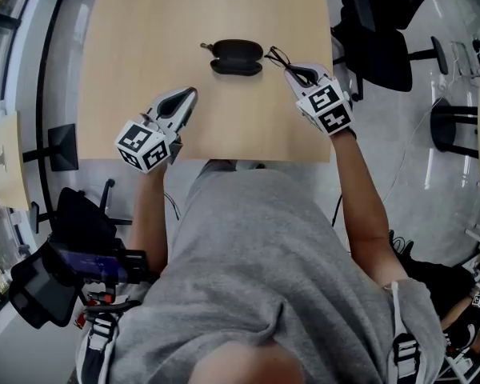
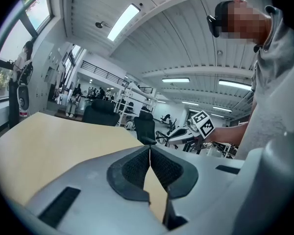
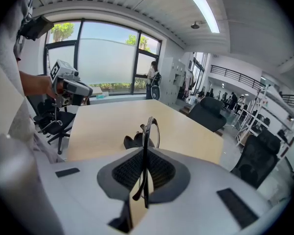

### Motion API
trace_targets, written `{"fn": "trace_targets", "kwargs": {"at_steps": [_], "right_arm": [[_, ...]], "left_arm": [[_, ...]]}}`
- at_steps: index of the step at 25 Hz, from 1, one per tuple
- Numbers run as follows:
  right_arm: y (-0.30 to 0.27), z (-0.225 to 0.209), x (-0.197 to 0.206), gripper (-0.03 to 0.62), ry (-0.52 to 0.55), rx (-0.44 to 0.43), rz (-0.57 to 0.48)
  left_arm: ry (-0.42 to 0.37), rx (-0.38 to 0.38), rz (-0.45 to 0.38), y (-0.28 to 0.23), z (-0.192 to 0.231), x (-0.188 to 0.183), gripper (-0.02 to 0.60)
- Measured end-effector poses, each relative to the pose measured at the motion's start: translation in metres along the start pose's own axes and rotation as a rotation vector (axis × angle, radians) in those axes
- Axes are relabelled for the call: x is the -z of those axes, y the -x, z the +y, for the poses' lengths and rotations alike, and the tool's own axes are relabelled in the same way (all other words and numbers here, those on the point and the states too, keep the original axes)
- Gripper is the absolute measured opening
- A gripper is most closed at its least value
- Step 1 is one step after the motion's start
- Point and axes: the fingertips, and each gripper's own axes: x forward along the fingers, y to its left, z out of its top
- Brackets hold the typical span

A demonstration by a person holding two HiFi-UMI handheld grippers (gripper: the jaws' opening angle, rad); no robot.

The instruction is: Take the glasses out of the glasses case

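A black glasses case [image 1: 237, 56] lies open on the wooden table [image 1: 144, 22], empty as far as I can see. My right gripper [image 1: 298, 72] is shut on a pair of thin black-framed glasses [image 1: 278, 57], held just right of the case and above the table. In the right gripper view the glasses [image 3: 148, 131] stick out beyond the closed pads, with the case [image 3: 133, 141] behind them. My left gripper [image 1: 189, 96] hovers left of and nearer than the case, jaws shut with nothing between them [image 2: 150, 153].
Black office chairs [image 1: 380, 30] stand right of the table. A second pale table [image 1: 6, 158] sits at the far left. The person's grey shirt fills the lower head view.
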Motion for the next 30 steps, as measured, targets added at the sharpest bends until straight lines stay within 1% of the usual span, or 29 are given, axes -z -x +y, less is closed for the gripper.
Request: {"fn": "trace_targets", "kwargs": {"at_steps": [9, 12, 21, 30], "right_arm": [[0.014, -0.022, 0.011, 0.026, -0.03, 0.075, -0.016], [0.016, -0.025, 0.019, 0.026, -0.037, 0.091, -0.004], [0.014, -0.038, 0.04, 0.026, -0.065, 0.132, 0.027], [0.008, -0.049, 0.048, 0.026, -0.05, 0.164, 0.055]], "left_arm": [[0.004, 0.018, 0.003, 0.003, -0.01, -0.002, 0.006], [0.004, 0.02, 0.005, 0.004, -0.011, -0.001, 0.006], [0.013, -0.002, 0.012, 0.009, -0.005, 0.003, 0.006], [0.031, -0.023, 0.021, 0.012, -0.002, 0.007, 0.006]]}}
